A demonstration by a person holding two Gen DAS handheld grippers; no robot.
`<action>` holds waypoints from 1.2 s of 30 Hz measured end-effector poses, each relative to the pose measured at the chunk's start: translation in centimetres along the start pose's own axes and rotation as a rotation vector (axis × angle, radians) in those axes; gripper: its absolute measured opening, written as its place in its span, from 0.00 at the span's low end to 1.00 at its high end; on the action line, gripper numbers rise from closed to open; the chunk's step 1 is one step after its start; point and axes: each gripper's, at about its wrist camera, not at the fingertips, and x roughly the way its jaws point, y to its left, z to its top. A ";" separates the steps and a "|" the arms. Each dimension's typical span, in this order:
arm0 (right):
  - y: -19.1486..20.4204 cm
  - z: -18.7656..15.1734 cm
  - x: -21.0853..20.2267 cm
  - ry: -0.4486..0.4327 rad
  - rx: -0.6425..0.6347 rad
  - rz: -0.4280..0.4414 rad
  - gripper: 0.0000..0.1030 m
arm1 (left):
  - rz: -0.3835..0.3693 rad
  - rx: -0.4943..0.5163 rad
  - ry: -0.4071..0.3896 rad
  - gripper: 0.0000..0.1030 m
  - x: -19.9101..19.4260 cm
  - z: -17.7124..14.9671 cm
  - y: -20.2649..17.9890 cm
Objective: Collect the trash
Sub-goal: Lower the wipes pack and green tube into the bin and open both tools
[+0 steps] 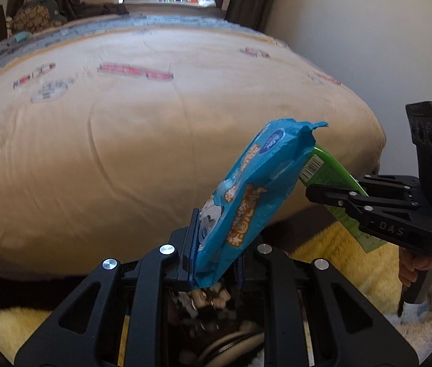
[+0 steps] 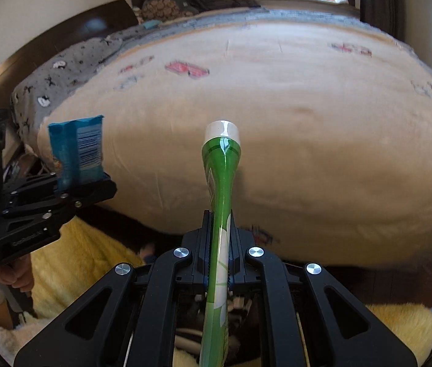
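A wide bed covered by a beige patterned blanket (image 2: 277,140) is seen ahead, with a fluffy yellow rug (image 2: 72,263) on the floor below; nothing is seen blocking either gripper. The crinkled blue plastic snack wrapper (image 1: 246,195) is clamped in the closed left gripper (image 1: 212,263), its long axis tilted up and to the right. The flattened green plastic tube with a white cap (image 2: 220,189) is pinched in the closed right gripper (image 2: 219,263), cap pointed forward toward the bed.

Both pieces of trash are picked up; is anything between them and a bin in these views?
No bin shows in either view. The left tool grips the blue wrapper, the right tool the green tube, both over the bed's edge.
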 end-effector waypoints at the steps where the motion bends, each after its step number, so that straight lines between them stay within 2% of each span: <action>1: 0.1 -0.6 0.5 0.025 -0.005 -0.015 0.09 | -0.002 0.001 0.023 0.17 0.6 -0.5 0.0; 6: 0.6 -3.0 3.3 0.139 0.017 -0.005 0.09 | -0.023 -0.009 0.153 0.17 3.9 -3.3 -0.1; 11: -0.1 -4.9 6.7 0.262 0.082 0.034 0.09 | 0.006 -0.017 0.268 0.17 7.4 -5.7 0.8; 18: -0.4 -6.8 9.4 0.354 0.132 0.064 0.09 | -0.017 -0.074 0.427 0.17 11.3 -7.3 2.2; 25: -0.1 -6.9 10.7 0.375 0.155 0.065 0.12 | -0.021 -0.082 0.480 0.18 12.7 -8.1 2.3; 28: -0.4 -6.8 11.0 0.379 0.166 0.056 0.12 | -0.012 -0.093 0.497 0.22 13.0 -8.0 2.5; 29: -0.4 -6.8 11.0 0.380 0.166 0.049 0.14 | -0.011 -0.095 0.496 0.27 12.9 -8.2 2.6; 30: -0.6 -6.6 10.9 0.378 0.166 0.044 0.18 | -0.012 -0.100 0.492 0.36 12.8 -8.2 2.7; 31: -0.7 -6.5 10.8 0.371 0.170 0.039 0.24 | -0.009 -0.103 0.487 0.40 12.7 -8.2 2.7; 32: -0.8 -6.4 10.5 0.363 0.175 0.037 0.43 | 0.000 -0.104 0.478 0.44 12.5 -8.1 2.8; 33: -0.9 -6.2 10.1 0.346 0.179 0.030 0.53 | 0.005 -0.106 0.472 0.44 12.3 -8.0 2.8; 36: -1.3 -5.5 9.3 0.316 0.181 0.009 0.57 | 0.015 -0.116 0.446 0.50 11.6 -7.2 3.1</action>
